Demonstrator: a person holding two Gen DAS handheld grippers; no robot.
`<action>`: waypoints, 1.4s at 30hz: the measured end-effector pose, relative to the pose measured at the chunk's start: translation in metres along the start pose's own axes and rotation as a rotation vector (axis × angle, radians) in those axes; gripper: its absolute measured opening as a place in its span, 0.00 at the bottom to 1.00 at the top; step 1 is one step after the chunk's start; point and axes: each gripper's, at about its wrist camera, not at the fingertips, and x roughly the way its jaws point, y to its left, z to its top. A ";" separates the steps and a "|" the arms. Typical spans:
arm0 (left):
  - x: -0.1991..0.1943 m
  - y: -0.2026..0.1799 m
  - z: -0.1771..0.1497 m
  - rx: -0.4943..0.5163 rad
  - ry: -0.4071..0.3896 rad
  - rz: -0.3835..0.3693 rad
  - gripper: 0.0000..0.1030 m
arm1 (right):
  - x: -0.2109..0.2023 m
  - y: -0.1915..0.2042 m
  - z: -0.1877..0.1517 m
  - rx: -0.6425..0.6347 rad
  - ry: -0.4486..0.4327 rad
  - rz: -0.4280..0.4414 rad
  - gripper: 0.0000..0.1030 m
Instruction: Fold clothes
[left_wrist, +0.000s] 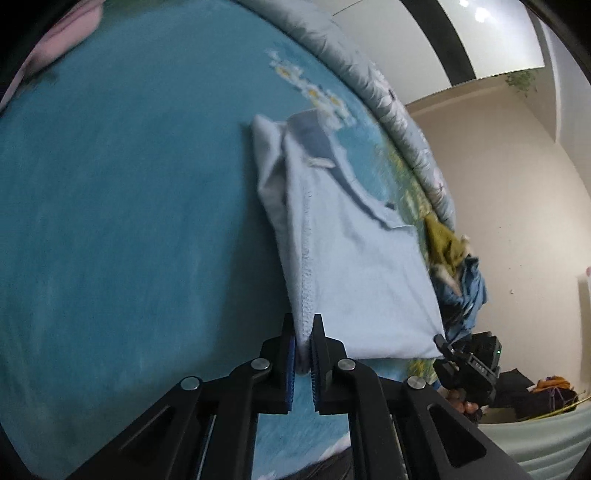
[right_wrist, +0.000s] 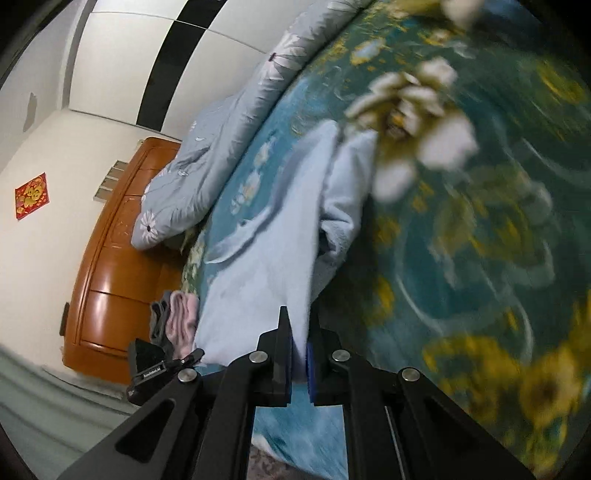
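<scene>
Both corners are pinched now. The left hand-held gripper (left_wrist: 303, 334) has its blue pads clamped tight on the stitched hem of the pale blue garment (left_wrist: 347, 266), the jaws nearly together with only the thin cloth between them. Over on the other side, the right hand-held gripper (right_wrist: 300, 332) is closed the same way on the opposite edge of that garment (right_wrist: 266, 258), soft fabric squeezed between its pads.

The garment lies stretched out on the bed (left_wrist: 129, 221), running away from both grippers. It is a soft knit, light blue, with a row of neat overlock stitching along one edge and a darker blue collar area (left_wrist: 314, 136) at the far end. The far part is bunched and folded over itself; the near part is flat and smooth.

The bed cover is teal, velvety in look, printed with white and yellow flowers (right_wrist: 413, 122). Along its far edge runs a puffy grey-blue quilt (right_wrist: 221, 147) with a daisy pattern. A heap of clothes (left_wrist: 458, 266), olive and blue, sits beside the garment at the bed's edge. Pink and grey folded pieces (right_wrist: 177, 321) rest near the glossy orange-brown wooden headboard (right_wrist: 110, 277).
</scene>
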 end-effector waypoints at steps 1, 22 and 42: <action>0.001 0.002 -0.002 -0.009 0.002 0.002 0.07 | -0.001 -0.008 -0.006 0.016 0.000 0.000 0.06; -0.009 -0.014 0.088 0.197 -0.103 0.212 0.44 | 0.002 0.005 0.054 -0.142 -0.115 -0.190 0.22; 0.084 -0.038 0.168 0.345 -0.082 0.392 0.09 | 0.082 0.001 0.140 -0.140 -0.097 -0.283 0.03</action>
